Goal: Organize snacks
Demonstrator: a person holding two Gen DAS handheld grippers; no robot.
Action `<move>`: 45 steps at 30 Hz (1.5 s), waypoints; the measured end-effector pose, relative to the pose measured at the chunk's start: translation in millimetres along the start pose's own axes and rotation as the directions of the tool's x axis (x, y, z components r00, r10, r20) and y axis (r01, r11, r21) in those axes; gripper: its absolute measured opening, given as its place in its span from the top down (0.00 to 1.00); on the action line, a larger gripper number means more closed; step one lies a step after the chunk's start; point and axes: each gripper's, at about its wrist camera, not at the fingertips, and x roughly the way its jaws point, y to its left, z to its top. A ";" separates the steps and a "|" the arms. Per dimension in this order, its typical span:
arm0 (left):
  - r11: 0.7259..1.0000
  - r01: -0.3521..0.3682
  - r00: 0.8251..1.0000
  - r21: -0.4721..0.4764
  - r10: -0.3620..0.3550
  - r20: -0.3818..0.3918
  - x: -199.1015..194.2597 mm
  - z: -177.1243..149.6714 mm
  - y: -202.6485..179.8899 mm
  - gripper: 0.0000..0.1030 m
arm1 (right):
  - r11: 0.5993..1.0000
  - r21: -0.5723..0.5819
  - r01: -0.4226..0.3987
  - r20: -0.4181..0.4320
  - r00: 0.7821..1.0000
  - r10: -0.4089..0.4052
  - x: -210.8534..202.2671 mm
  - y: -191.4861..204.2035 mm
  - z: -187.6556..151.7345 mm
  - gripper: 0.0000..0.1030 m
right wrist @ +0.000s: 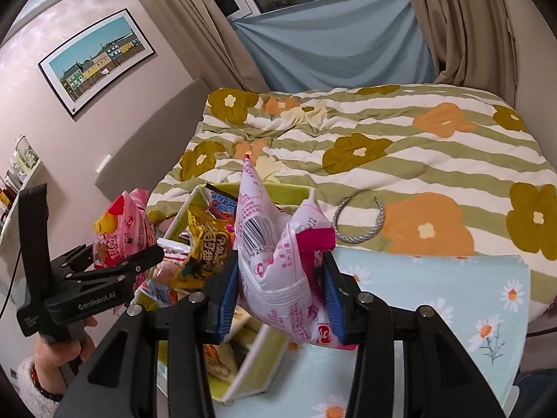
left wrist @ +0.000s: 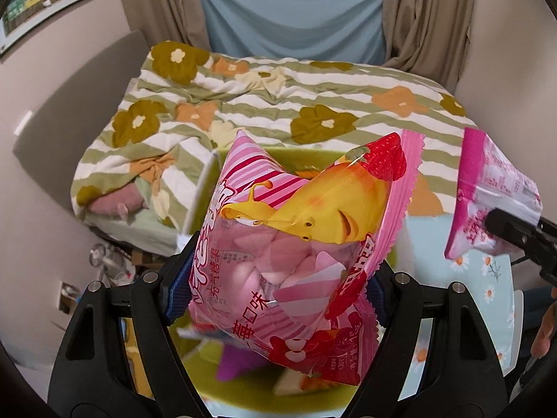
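Note:
My left gripper [left wrist: 275,289] is shut on a puffy pink marshmallow bag [left wrist: 296,230] with a yellow cartoon figure and strawberries, held above the green basket [left wrist: 243,155]. From the right wrist view that bag [right wrist: 122,230] and the left gripper [right wrist: 139,264] appear at the left, a hand below them. My right gripper [right wrist: 282,299] is shut on a white and magenta snack pouch [right wrist: 278,261], crumpled between its blue pads and raised over the basket's [right wrist: 250,376] right edge. The same pouch [left wrist: 487,195] shows at the right of the left wrist view.
The basket holds several snack packs, among them a yellow bag [right wrist: 205,244]. It stands on a pale blue daisy cloth [right wrist: 435,296]. Behind lies a bed [right wrist: 383,139] with a flowered striped cover and a grey headband [right wrist: 362,226]. A wall and headboard [left wrist: 69,104] are at the left.

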 end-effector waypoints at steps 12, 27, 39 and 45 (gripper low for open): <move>0.990 0.130 0.988 0.052 -0.125 -0.088 75.0 42.3 45.7 0.00 | 0.994 0.084 0.067 -0.007 0.998 -0.067 39.2 30.6 2.8 0.61; 0.981 0.192 0.981 0.032 -0.192 -0.004 8.1 -6.0 80.3 0.00 | 0.994 0.076 0.080 0.007 0.997 -0.081 35.4 73.8 2.4 0.61; 0.983 0.182 0.983 0.000 -0.182 -0.010 -6.0 -57.3 95.9 0.00 | 0.978 0.057 0.199 -0.033 0.980 -0.197 58.6 99.1 -14.8 0.00; 0.988 0.155 0.988 -0.009 -0.155 0.022 -29.7 -73.9 85.5 0.00 | 0.982 0.028 0.189 0.025 0.981 -0.190 24.6 105.6 -28.4 0.00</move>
